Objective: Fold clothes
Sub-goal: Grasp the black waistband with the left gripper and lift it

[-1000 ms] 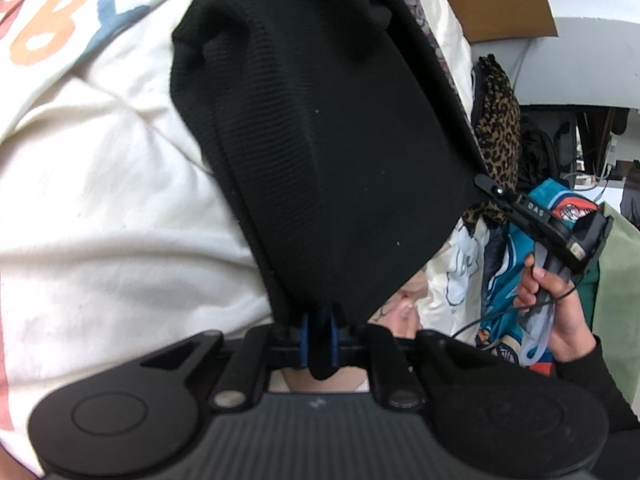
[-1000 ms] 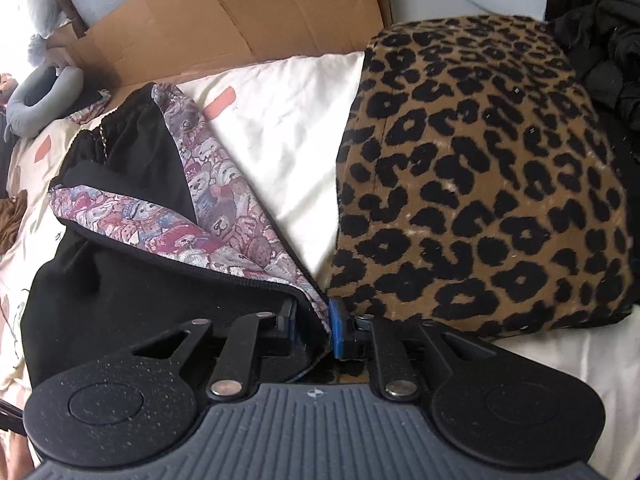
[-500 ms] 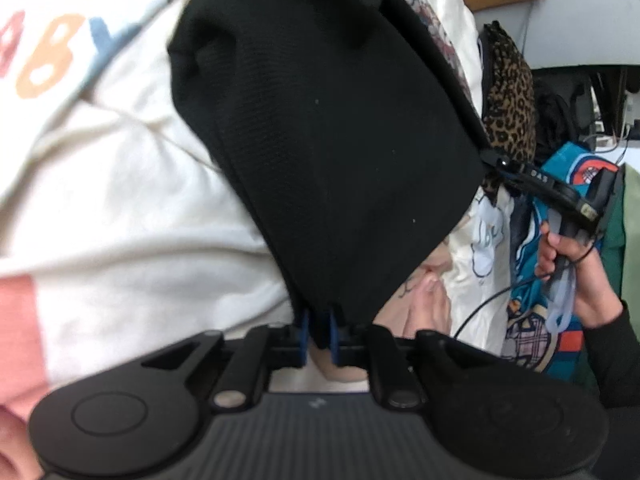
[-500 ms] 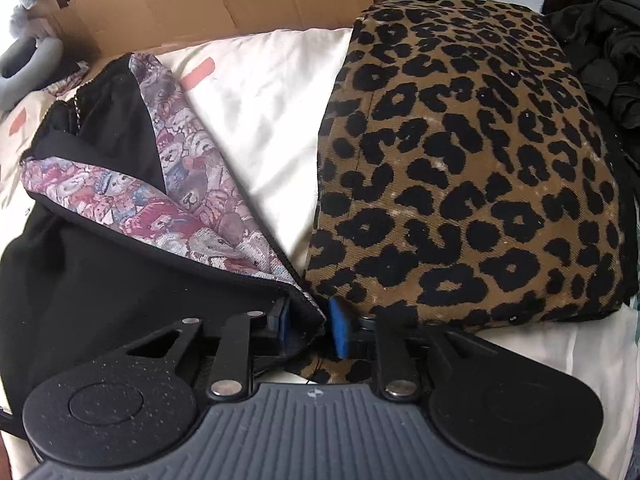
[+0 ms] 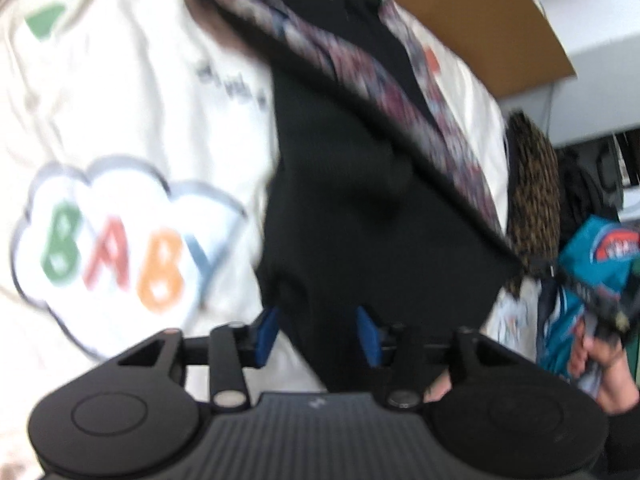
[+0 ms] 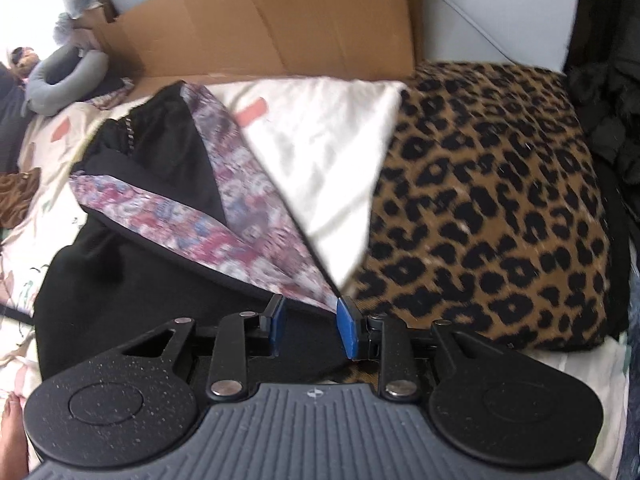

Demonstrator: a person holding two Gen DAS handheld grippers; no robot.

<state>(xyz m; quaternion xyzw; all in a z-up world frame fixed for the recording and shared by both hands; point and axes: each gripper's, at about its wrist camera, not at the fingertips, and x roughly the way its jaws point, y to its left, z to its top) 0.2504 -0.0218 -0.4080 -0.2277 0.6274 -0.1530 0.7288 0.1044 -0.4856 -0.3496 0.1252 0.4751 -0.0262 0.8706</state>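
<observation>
Garment: black knit garment with a pink-and-purple floral lining (image 6: 132, 280) lies on the bed, one flap turned back so the lining shows (image 5: 384, 92).
Surface: cream bedspread printed with a cloud and the word BABY (image 5: 120, 240); no tabletop in sight.
Left tongs (image 5: 318, 334): blue pads wide apart, black cloth between them, neither pad pinching it. Hem looks loose in the gap.
Right tongs (image 6: 310, 326): blue pads spread, the pointed corner of the lining sits between them just off the right pad. Not clamped.
Right hand (image 5: 600, 364): visible in the left view, gripping the other tool's handle beside a teal printed cloth (image 5: 588, 264).
Neighbours: leopard-print cushion (image 6: 500, 208) just right of the garment; flattened brown cardboard (image 6: 256, 28) behind; grey neck pillow (image 6: 64, 80) far left.
Stage, my read: both sets of tongs spread at the near hem. Fits either a release after laying a fold or a reach to take the hem. Cannot settle which.
Doing it well: near edge should sit straight and both corners level; lining flap flat, no bunching under it.
Watch: keep the corner off the cushion; knit is limp and drags.
Blur: left view is smeared, fine detail unreliable.
</observation>
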